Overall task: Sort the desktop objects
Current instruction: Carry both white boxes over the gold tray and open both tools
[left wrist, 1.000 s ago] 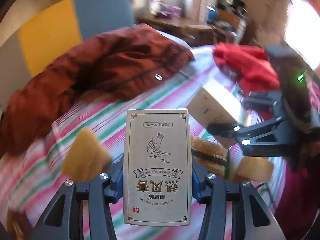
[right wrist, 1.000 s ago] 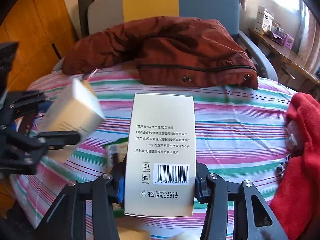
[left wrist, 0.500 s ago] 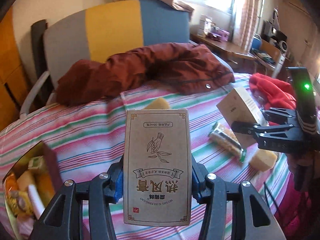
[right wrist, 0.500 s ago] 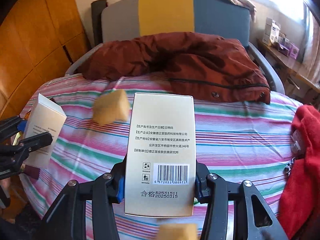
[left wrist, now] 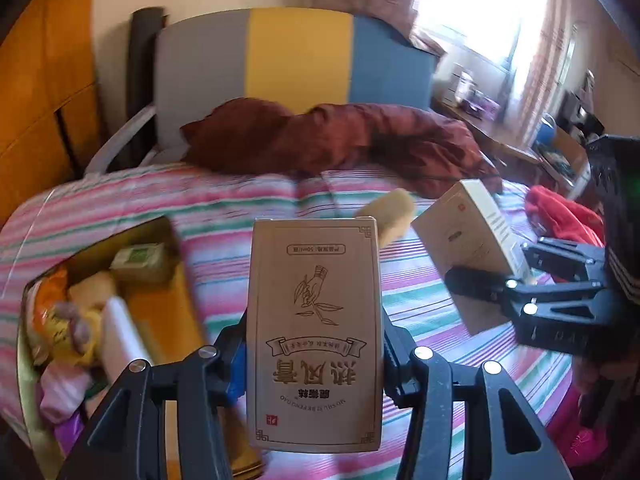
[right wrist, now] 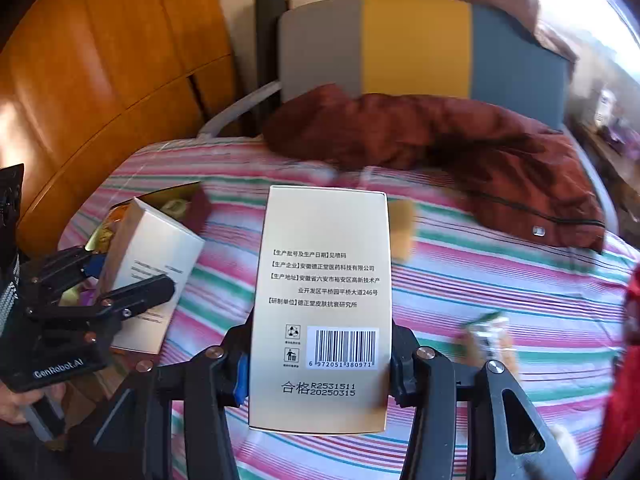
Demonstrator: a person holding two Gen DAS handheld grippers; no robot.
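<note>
Left wrist view: left tool (left wrist: 314, 364) pinches a tan carton (left wrist: 314, 332) between its two fingers, carton upright, printed front with a leaf drawing facing the camera, lettering upside down. Below and ahead of the tool lies a striped bedspread (left wrist: 248, 200), pink, green and white. Left of the tool, an open gold box (left wrist: 168, 320) sits on the bedspread, holding a green packet (left wrist: 138, 258), yellow and orange wrappers and a white item; contents are blurred. Beyond the carton's upper right corner, a yellowish block (left wrist: 390, 216) rests on the spread, blurred. To the right, the right tool (left wrist: 490, 272) grips a pale second carton (left wrist: 470, 248), tilted, clear of the bedspread. Farther ahead, a rust-brown jacket (left wrist: 340, 136) lies against a grey, yellow and blue headboard (left wrist: 296, 52). Red cloth (left wrist: 560, 212) at far right.

Right wrist view: right tool (right wrist: 320, 364) clamps the pale carton (right wrist: 320, 308), upright, its barcode panel facing the camera. To the left, the left tool (right wrist: 116, 280) holds its carton (right wrist: 150, 264) tilted, above the gold box's (right wrist: 176, 196) near edge. Just right of the pale carton's top, the yellowish block (right wrist: 402, 228). Lower right of the tool, a small wrapped packet (right wrist: 486, 334) lies on the striped spread (right wrist: 500, 280), blurred. Jacket (right wrist: 440, 136) and headboard (right wrist: 416, 44) ahead; wooden panelling (right wrist: 100, 72) upper left.
</note>
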